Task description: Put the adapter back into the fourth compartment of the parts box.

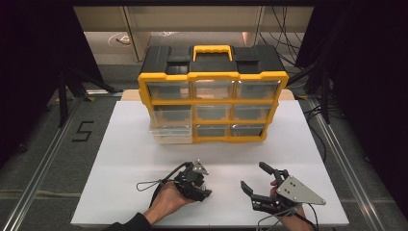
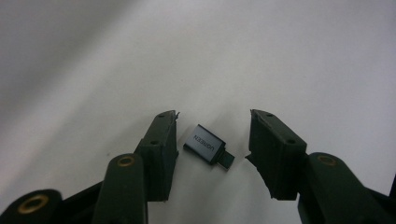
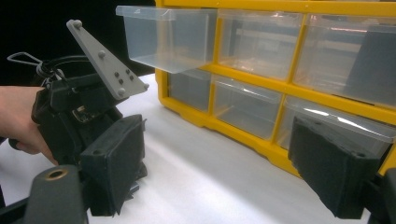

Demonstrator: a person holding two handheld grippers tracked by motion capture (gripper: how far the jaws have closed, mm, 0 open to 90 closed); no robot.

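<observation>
Left tool point(image 2: 212, 135) jaws apart astride adapter point(image 2: 208, 146) on tabletop point(image 2: 280, 56); right tool point(image 1: 262, 185) apart; risk: the off-centre adapter may skid when the jaws close.

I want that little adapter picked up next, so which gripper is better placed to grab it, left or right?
Left. The left gripper points down at the table with its jaws open on either side of the small grey adapter. The right gripper is open too, but it faces the yellow drawer organizer.
</observation>
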